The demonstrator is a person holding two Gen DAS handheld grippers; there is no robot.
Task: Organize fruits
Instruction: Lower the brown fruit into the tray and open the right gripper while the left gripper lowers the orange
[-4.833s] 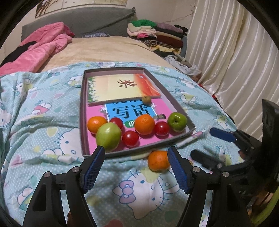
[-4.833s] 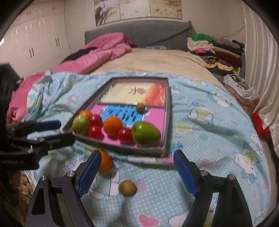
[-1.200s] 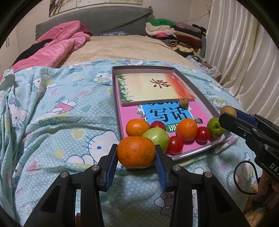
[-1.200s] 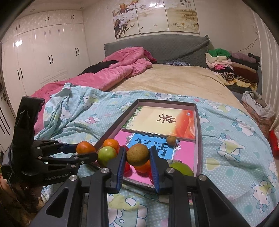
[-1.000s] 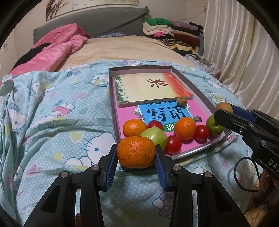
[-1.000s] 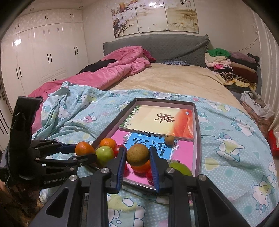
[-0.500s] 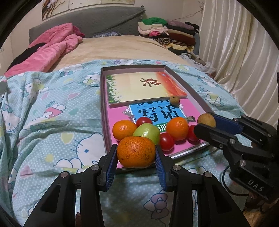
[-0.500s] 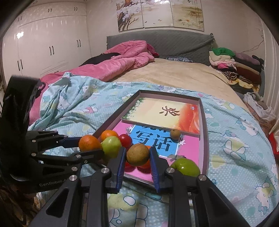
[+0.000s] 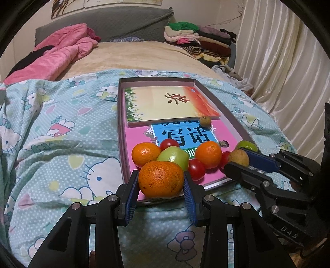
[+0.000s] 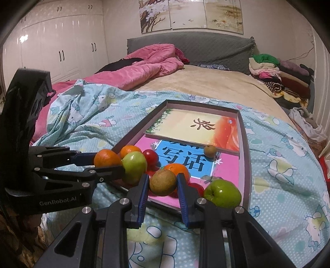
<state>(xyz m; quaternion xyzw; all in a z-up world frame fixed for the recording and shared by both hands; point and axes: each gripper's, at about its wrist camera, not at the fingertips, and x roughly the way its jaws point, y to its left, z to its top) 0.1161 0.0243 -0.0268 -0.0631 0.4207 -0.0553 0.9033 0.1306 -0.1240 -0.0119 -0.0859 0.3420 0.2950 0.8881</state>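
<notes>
On right wrist view only, white wardrobe doors (image 10: 61, 51), wall paintings (image 10: 191, 16)

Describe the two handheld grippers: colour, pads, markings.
Both are black plastic frames with silver bolt heads and blue ribbed finger pads. The left gripper reads "GenRobot.AI" in white along its side; the right gripper shows "DAS" on its body. No hands or sleeves visible.

A tray (image 9: 226, 111) is laid on the quilt (image 9: 61, 144) of the bed (image 9: 144, 55). In the left wrist view, a booklet (image 9: 165, 105) is set in its far half, toward 12 o'clock, with a small fruit (image 9: 204, 121) touching the booklet's near edge at 1 o'clock. The other fruits (image 9: 175, 156) are bunched along the tray's near end, toward 6 o'clock. Folded clothes (image 9: 196, 39) are stacked far off at 1 o'clock, a blanket (image 9: 61, 53) at 11 o'clock.
</notes>
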